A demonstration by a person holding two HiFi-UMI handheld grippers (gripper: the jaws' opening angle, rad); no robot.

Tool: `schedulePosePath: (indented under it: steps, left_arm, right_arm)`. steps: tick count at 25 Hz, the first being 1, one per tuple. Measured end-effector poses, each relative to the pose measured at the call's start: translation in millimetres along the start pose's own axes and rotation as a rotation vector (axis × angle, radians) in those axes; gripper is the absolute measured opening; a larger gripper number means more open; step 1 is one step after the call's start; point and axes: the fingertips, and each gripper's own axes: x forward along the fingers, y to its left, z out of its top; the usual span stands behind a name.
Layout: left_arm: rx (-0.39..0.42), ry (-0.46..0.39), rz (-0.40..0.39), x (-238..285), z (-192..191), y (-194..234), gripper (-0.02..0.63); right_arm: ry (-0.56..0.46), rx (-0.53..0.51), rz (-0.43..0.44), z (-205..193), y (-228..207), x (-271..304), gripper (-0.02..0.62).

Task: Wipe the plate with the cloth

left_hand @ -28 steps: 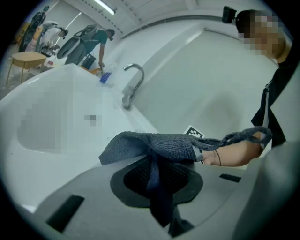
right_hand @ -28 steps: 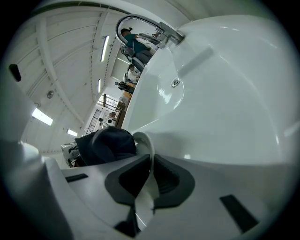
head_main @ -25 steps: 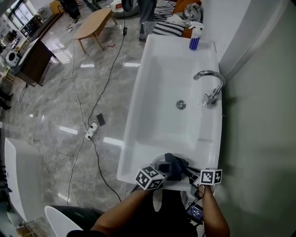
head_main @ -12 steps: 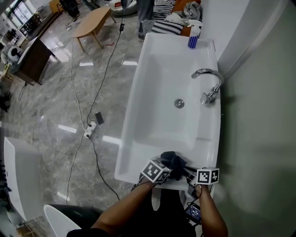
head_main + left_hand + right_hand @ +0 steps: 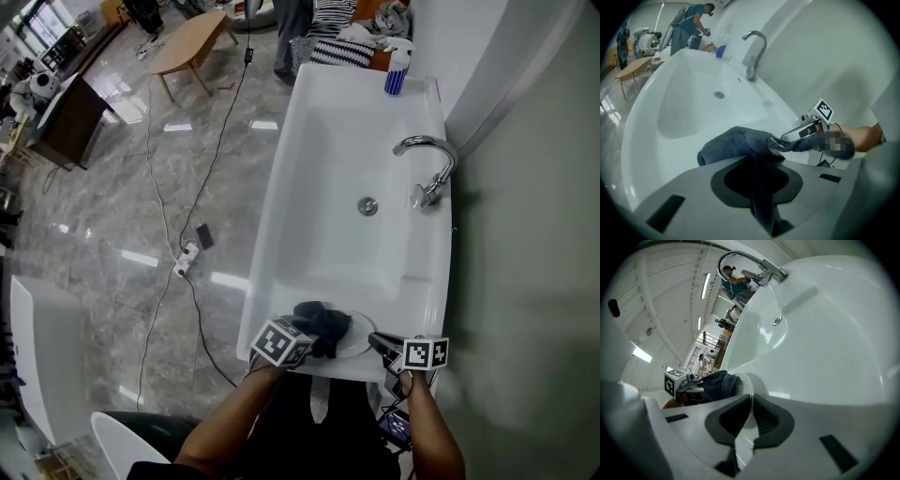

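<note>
A clear round plate (image 5: 356, 335) rests on the near rim of the white sink (image 5: 281, 234). My right gripper (image 5: 377, 341) is shut on the plate's right edge; in the right gripper view the plate (image 5: 748, 389) stands edge-on between the pads. A dark grey cloth (image 5: 319, 324) lies bunched over the plate's left part. My left gripper (image 5: 302, 339) is shut on that cloth, and in the left gripper view the cloth (image 5: 736, 141) spills forward from the jaws and hides the plate. The cloth (image 5: 718, 383) shows beside the plate in the right gripper view too.
A chrome faucet (image 5: 427, 167) stands at the sink's right side, with the drain (image 5: 367, 206) in the basin. A blue bottle (image 5: 395, 81) sits at the far corner. A cable and power strip (image 5: 186, 264) lie on the floor to the left.
My left gripper has slid left and down over the plate with the cloth, uncovering the plate's right part. The right gripper has stayed put on the rim.
</note>
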Motion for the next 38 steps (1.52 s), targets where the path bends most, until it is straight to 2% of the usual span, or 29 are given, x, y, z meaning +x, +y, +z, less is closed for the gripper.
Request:
schedulePosePath:
  steps: [5,7,11,14,16,20,25,31,35,38]
  left_arm:
    - [-0.01,-0.028,0.075,-34,-6,24,0.04]
    - [-0.016,-0.07,0.071,-46,0,20,0.04]
    - [0.014,-0.164,-0.083,-33,33,-37,0.04]
    - [0.033,-0.149,-0.195,10,46,-76,0.04]
    - [0.036,-0.119,-0.209,34,42,-83,0.04]
    - [0.037,-0.078,-0.184,52,31,-74,0.04]
    - [0.024,-0.059,-0.122,47,27,-52,0.04]
    - [0.011,-0.055,-0.021,13,10,-14,0.04]
    - [-0.032,-0.082,0.035,-19,0,14,0.04]
    - [-0.032,-0.096,0.095,-44,-3,30,0.04]
  right_arm:
    - [0.001,-0.001,-0.003,0,-1,1,0.02]
    - [0.001,-0.004,-0.001,1,-1,1,0.02]
    - [-0.008,-0.002,0.008,1,1,0,0.02]
    - [-0.017,0.007,0.013,2,2,0,0.018]
    - [-0.016,0.011,0.015,1,4,0,0.018]
    - [-0.015,0.006,0.017,-2,7,-2,0.017]
    - [-0.008,-0.006,-0.001,0,2,0,0.018]
    - [0.001,-0.002,-0.007,-1,-1,0,0.018]
    - [-0.002,0.0,-0.007,-1,-1,1,0.018]
    - [-0.002,0.0,-0.005,-2,1,2,0.018]
